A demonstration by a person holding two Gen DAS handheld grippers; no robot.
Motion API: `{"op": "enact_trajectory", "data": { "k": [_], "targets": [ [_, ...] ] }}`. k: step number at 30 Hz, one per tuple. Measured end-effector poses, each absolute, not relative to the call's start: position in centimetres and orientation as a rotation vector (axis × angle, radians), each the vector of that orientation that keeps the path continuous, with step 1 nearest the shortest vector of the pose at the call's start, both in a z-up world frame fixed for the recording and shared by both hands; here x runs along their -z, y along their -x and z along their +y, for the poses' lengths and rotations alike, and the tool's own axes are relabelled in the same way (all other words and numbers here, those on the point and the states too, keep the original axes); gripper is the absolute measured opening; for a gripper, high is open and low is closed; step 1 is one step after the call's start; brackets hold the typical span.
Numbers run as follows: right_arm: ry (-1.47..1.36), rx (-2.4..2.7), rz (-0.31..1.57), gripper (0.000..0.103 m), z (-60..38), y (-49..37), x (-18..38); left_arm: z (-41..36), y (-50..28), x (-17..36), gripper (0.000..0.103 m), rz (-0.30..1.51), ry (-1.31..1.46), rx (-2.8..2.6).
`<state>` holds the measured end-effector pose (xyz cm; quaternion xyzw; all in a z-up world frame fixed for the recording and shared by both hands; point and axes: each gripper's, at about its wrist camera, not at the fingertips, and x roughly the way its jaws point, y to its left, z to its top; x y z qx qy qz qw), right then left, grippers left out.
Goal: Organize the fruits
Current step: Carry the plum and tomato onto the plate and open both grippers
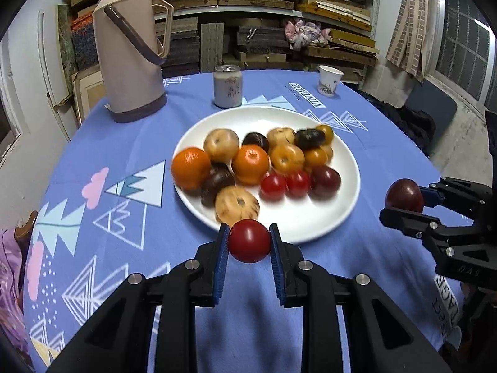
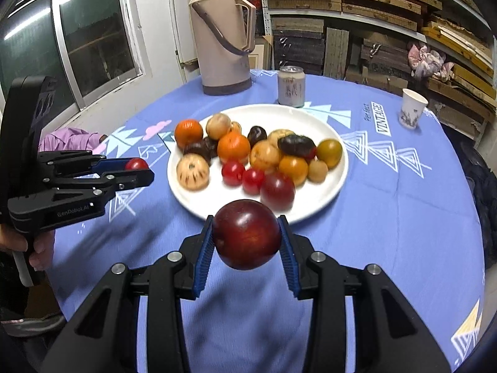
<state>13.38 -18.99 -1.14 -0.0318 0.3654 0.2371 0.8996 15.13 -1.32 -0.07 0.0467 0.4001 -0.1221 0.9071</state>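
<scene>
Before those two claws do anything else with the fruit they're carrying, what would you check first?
1. Left gripper shut on the red tomato: ok.
2. Right gripper shut on the dark red plum: ok.
3. Both fruits clear of the white plate: ok.
4. The two grippers apart from each other: ok.
5. Where the fruits should go: cannot tell.
6. Can and paper cup out of the way, behind the plate: ok.

My left tongs [image 1: 249, 242] were clamped on a small red fruit [image 1: 249, 241]; my right tongs [image 2: 247, 236] gripped a dark plum [image 2: 247, 234]; both pointed downward, side by side.
</scene>
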Motion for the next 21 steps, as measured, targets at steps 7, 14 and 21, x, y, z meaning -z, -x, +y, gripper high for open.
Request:
{"op": "enact_trajectory", "data": {
  "k": [7, 14, 21],
  "targets": [
    [0.058, -0.5, 0.761, 0.039, -16.9, -18.0, 0.6, -2.1, -19.0, -0.1, 0.026, 0.836, -0.084, 0.233],
    [0.028, -0.494, 0.782, 0.039, -16.0, -22.3, 1.2, -2.7, -22.6, 0.4, 0.026, 0.852, -0.076, 0.213],
    [0.04, -0.482, 0.81, 0.039, -15.5, -24.8, 2.3, -2.9, -24.8, 1.6, 0.026, 0.879, -0.077, 0.206]
  ]
}}
